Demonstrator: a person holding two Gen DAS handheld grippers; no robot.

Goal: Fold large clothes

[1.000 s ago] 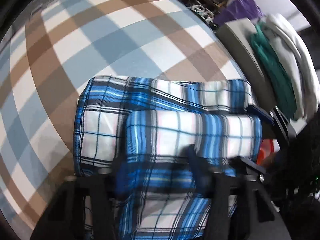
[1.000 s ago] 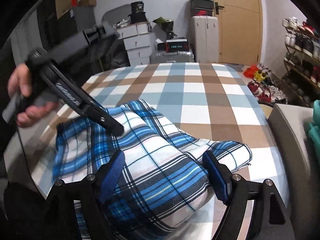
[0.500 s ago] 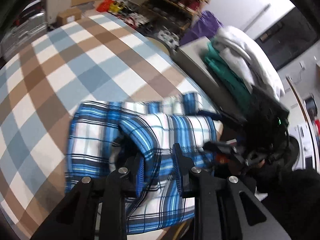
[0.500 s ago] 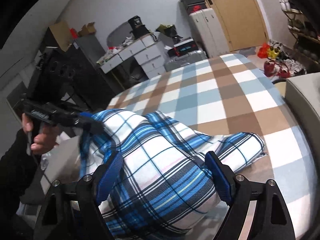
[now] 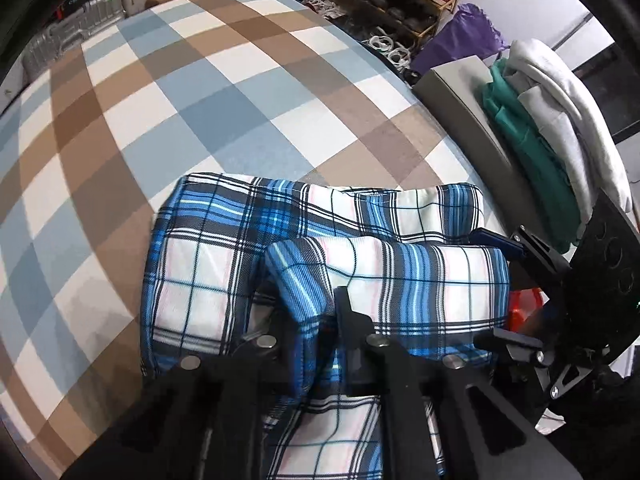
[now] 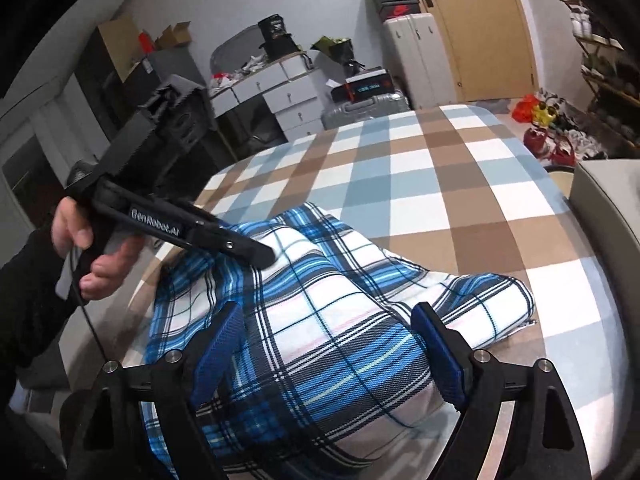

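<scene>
"genrobot.ai" on left tongs, pinching plaid garment

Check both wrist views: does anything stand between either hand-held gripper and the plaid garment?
Nothing visible. The left hand-held gripper pinches a fold of the plaid garment; the right hand-held gripper straddles it, open.
</scene>
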